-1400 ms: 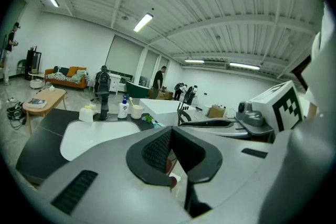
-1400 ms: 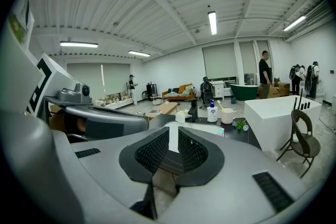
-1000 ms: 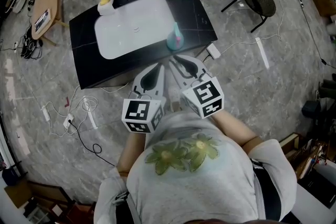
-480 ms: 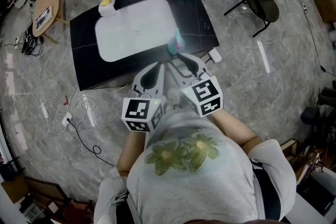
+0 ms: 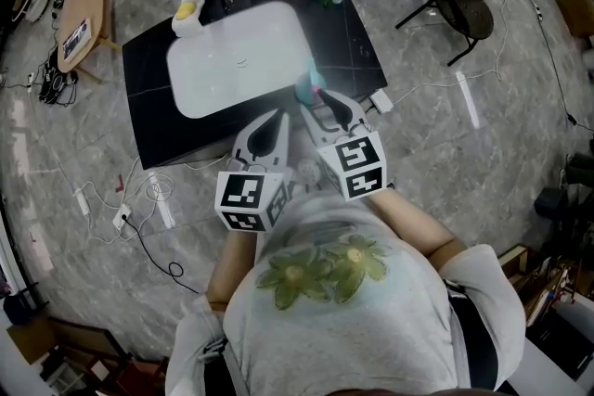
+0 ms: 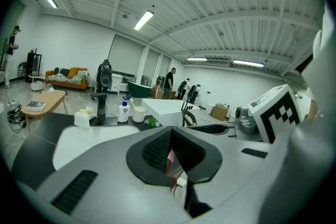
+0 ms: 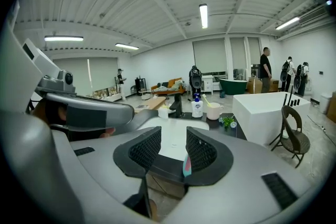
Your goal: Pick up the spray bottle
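Teal-and-pink spray bottle (image 5: 310, 84) stands on the black worktop (image 5: 148, 51) at the white sink's (image 5: 237, 60) front corner.
Your right gripper (image 5: 332, 107) has its fingers opening wide. The bottle shows as a sliver in their gap beside one finger, not gripped. Your left gripper (image 5: 277, 116) holds its fingers nearly together on nothing.

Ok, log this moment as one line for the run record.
phase: approach | spray bottle: on counter by sink | right gripper: fingers opening, nothing between | left gripper: shut, empty
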The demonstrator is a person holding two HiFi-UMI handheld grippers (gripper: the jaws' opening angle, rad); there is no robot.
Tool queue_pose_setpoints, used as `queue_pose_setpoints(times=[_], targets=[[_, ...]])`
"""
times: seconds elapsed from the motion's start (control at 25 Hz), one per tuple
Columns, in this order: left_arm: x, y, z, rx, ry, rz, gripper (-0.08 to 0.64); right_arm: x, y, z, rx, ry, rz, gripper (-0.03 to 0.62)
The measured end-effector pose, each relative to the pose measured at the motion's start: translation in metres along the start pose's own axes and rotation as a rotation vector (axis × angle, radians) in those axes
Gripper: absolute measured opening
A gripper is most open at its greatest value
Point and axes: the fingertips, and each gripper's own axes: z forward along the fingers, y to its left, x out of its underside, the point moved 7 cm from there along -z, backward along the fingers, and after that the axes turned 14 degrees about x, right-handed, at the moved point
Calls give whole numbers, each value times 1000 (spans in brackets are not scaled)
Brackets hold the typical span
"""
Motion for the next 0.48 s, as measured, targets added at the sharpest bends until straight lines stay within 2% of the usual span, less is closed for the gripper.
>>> queue_pose_setpoints(times=[0.28, 0.48], targets=[[1, 9, 6, 6, 17, -8, 8, 9, -6, 15, 74, 29, -39, 126], [0, 13, 9, 9, 25, -9, 8, 14, -8, 25, 83, 57, -41, 127]])
